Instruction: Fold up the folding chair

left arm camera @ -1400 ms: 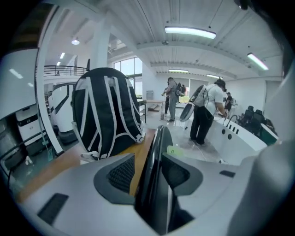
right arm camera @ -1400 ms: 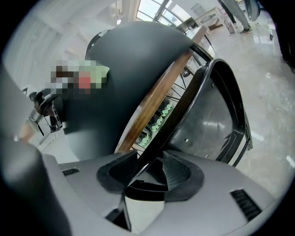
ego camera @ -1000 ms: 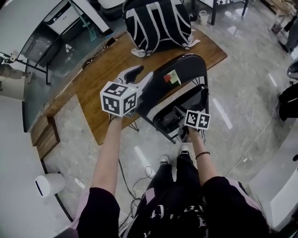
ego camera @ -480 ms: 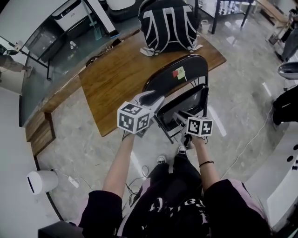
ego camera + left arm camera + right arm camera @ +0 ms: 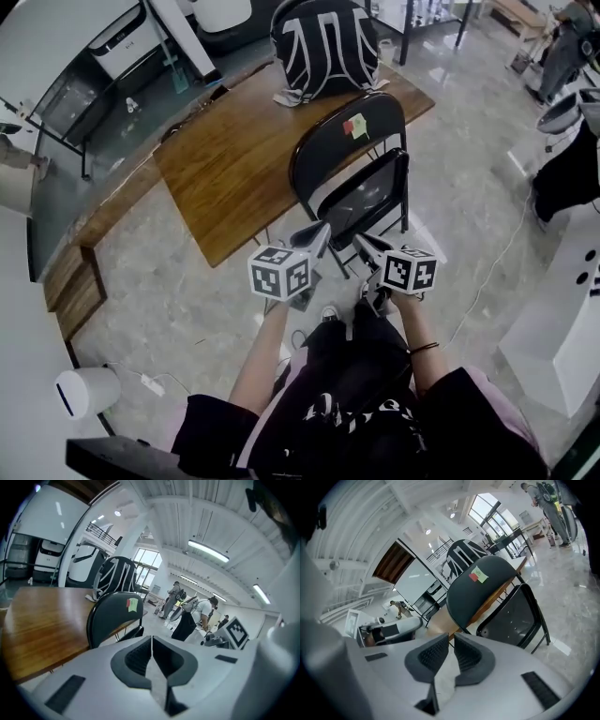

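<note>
- The wooden table (image 5: 216, 169) is standing just beyond the folding chair (image 5: 349, 155), so a toppling frame would be striking its edge.
- The chair is standing upright on the floor, seat swung up (nothing is holding it), and is probably balancing narrowly.
- The left gripper (image 5: 319, 232) and right gripper (image 5: 362, 242) have just been closing on nothing, the left's jaws together and the right's nearly so. Both are hovering near the chair, where a careless swing is risking a nudge.

Wooden table (image 5: 220, 164) as reference. Black backpack (image 5: 323, 42) with white stripes, upright on the table's far edge. Glass-topped desk (image 5: 80, 155) along its left side. White round device (image 5: 80, 389) with cable (image 5: 145, 382) on the floor, well apart, near left.
</note>
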